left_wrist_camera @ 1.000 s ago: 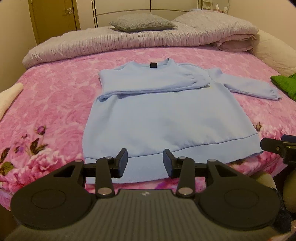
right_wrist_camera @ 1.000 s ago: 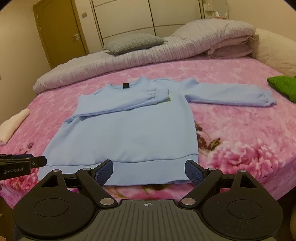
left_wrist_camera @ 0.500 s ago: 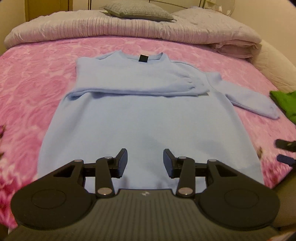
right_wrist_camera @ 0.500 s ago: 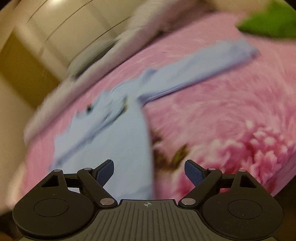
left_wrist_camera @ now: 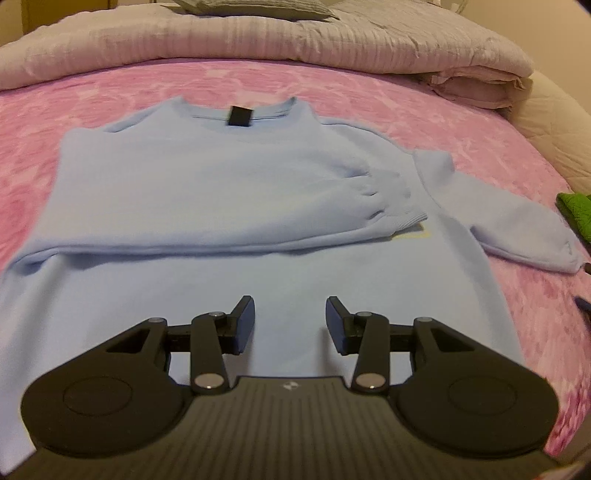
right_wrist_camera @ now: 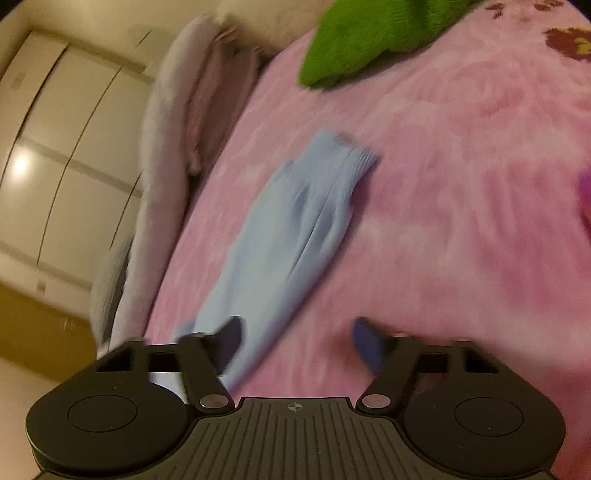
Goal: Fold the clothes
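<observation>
Light blue sweatshirt lies flat on the pink floral bedspread, collar toward the headboard, black neck label visible. 1 sleeve is folded across the chest, its cuff resting on the body near the far shoulder. The other sleeve extends outward over the bedspread, ribbed cuff at its far end.

Left claw: open, nothing between the fingers, positioned above the lower body of the sweatshirt; contact with the fabric cannot be determined.

Right claw: open, empty, camera rolled sharply and frame motion-blurred. It is over the extended sleeve; the left finger overlaps the sleeve fabric in view, the right finger is over bare bedspread. Contact cannot be determined.

Green fabric item lies beyond the sleeve cuff, apart from it. Grey-lilac quilt is bunched along the head of the bed.
</observation>
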The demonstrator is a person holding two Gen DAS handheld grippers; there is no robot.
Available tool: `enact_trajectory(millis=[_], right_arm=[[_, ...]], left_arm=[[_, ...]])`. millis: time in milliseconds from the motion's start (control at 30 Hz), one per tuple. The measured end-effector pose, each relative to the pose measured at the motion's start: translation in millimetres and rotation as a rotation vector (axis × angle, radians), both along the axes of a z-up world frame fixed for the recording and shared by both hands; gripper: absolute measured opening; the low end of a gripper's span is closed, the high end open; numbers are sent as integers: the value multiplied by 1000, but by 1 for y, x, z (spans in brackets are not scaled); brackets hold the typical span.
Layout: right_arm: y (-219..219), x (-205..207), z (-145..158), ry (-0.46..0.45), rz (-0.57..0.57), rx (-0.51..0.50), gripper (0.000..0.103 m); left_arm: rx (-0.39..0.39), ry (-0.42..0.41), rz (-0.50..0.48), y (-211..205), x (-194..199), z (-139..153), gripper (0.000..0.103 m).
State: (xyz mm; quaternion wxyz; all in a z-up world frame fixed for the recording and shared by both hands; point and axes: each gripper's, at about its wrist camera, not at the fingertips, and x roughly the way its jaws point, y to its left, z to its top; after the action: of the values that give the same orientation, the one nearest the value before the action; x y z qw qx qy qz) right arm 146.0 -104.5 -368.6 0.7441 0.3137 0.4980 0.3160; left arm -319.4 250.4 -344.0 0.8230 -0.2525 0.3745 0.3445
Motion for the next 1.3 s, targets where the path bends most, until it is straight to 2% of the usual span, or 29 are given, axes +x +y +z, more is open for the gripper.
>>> enact_trajectory(millis=[133,167,200,233,267,333,400,500,533,567,733,800,900,967,1167,1300], right_arm=[[8,32,-8,34,-63,23,59],[12,36,-6,28,-69,12,54],[18,39,-5,12,-69,-25,29],[24,41,-3,-4,-69,-64,11],[34,35,4,-67,-51,-115,7],[55,22,18,-198,-13,-218,7],[89,-17,50,-450,87,-315,7],[152,-107,90,-808,340,-351,7],[171,-137,93,-884,431,-357,7],[189,-170,92,-950,539,-364,7],[236,-292,47,-1101,957,-509,9],[230,-308,35,-1083,991,-534,9],[201,-301,33,-983,937,-563,9],[176,-283,37,-885,858,-550,9],[123,-209,33,-522,627,-406,9],[89,-160,31,-282,470,-306,9]], left_arm=[[-26,-10,2,9,5,-6,38],[-32,-13,8,11,3,-7,38],[-38,-15,16,14,0,-8,38],[-41,-18,25,16,-4,-8,38],[-42,-21,34,18,-8,-7,38],[-39,-25,53,22,-19,-5,38],[-37,-30,77,28,-32,-2,38],[-46,-46,118,35,-49,0,38],[-53,-54,134,37,-54,1,38],[-66,-64,140,38,-58,1,38],[-142,-116,145,34,-76,-2,38],[-163,-141,118,32,-76,-3,38],[-223,-199,98,31,-70,-11,39],[-272,-249,108,32,-62,-18,40],[-357,-382,143,39,-26,-26,44],[-411,-417,146,44,3,-38,44]])
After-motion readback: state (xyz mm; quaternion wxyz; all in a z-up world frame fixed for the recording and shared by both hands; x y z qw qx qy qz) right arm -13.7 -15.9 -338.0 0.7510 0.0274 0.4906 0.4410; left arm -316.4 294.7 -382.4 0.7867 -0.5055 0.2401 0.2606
